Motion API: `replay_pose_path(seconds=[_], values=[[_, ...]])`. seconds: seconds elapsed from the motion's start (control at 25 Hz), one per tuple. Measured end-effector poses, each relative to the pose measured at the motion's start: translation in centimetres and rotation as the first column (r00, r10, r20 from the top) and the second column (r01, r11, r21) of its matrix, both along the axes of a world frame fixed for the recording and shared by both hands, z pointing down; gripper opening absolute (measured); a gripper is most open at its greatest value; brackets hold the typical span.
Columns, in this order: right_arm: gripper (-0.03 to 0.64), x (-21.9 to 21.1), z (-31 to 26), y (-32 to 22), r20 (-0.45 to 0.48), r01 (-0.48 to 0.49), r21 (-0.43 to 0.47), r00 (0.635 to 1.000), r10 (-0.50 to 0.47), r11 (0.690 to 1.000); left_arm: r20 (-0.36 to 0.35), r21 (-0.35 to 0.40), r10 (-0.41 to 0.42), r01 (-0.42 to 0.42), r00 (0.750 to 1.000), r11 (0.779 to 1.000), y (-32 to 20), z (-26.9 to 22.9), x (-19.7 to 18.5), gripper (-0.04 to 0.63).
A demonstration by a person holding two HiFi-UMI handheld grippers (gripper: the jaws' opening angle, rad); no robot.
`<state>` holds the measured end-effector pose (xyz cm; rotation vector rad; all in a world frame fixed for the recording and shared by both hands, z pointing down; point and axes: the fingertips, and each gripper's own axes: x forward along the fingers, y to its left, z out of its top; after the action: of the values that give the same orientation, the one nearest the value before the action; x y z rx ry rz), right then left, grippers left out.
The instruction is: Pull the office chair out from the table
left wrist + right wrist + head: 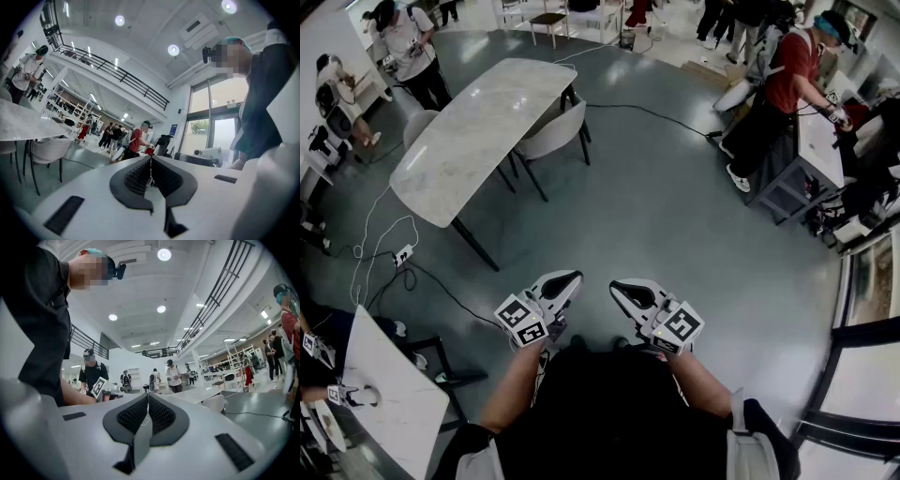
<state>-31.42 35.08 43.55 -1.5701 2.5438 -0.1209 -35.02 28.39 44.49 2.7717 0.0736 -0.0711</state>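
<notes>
- Left gripper (567,279): jaws closed pad to pad with nothing between them. It is held level, close in front of the wearer's body.
- Right gripper (623,292): the same. Jaws together, empty, level, just beside the left one, with the two tips angled toward each other.
- Both are held low and near the torso, well apart from any furniture. This reads as a carrying pose, not a reach.
- Desk (478,131): long pale stone-look top on dark legs, upper left in the head view, across open floor (666,225) from the wearer.
- Chair (555,133): light shell seat on dark legs at the desk's right long side. The seat is tucked partly under the top and the back faces the open floor. Judged to be the task's chair, since it is on the wearer's side with free floor behind it. Its feet are too small to make out.
- Second chair (417,127): on the desk's far side, also pushed in.
- Cable (647,112): lies on the floor, running from beside the chair toward the right. It could snag a leg if the chair is dragged that way.
- People (787,80) work around the room's edges, none near the chair.
- Task state: not begun. The chair is untouched and pushed in.
- Next move (judgement): approach, open one gripper, take the backrest rim and pull straight away from the desk.
</notes>
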Motion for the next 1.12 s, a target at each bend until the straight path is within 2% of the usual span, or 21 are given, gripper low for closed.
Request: replay_pose_path(seconds=[0.08, 0.16, 0.24, 0.32, 0.4, 0.52, 0.88, 1.12], values=[[0.021, -0.5, 2.3, -0.7, -0.024, -0.001, -0.112, 1.0, -0.002, 0.994, 0.022, -0.006, 0.016, -0.016, 1.0, 1.0, -0.3, 0.6, -0.9, 0.015], [0.021, -1.1, 3.6, -1.2, -0.02, -0.001, -0.182, 1.0, -0.002, 0.983, 0.063, 0.006, 0.019, -0.019, 0.998, 1.0, -0.5, 1.4, -1.5, 0.015], [0.021, -1.9, 3.0, -1.2, -0.01, 0.013, -0.166, 1.0, -0.015, 0.986, 0.092, 0.044, 0.003, -0.008, 0.996, 0.999, -0.3, 1.6, -1.9, 0.015], [0.021, -2.4, 2.4, -1.2, -0.013, 0.025, -0.133, 1.0, -0.027, 0.991, 0.085, 0.078, -0.001, -0.006, 0.996, 0.997, -0.1, 1.2, -2.0, 0.015], [0.021, -2.6, 2.9, -1.5, -0.013, 0.02, -0.151, 1.0, -0.022, 0.988, 0.092, 0.088, 0.01, -0.018, 0.996, 0.996, 0.0, 1.4, -1.9, 0.015], [0.021, -3.5, 3.9, -1.9, 0.0, 0.02, -0.176, 1.0, -0.02, 0.984, 0.099, 0.087, 0.016, -0.025, 0.995, 0.996, -0.1, 1.7, -2.8, 0.015], [0.02, -6.4, 4.5, -4.2, -0.027, -0.003, -0.171, 1.0, -0.001, 0.985, 0.095, 0.056, 0.041, -0.046, 0.995, 0.997, -1.1, 2.2, -5.2, 0.012], [0.021, -8.9, 4.9, -6.3, -0.037, -0.026, -0.166, 0.999, 0.02, 0.986, 0.109, 0.036, 0.039, -0.043, 0.993, 0.998, -3.5, 3.8, -8.6, 0.012]])
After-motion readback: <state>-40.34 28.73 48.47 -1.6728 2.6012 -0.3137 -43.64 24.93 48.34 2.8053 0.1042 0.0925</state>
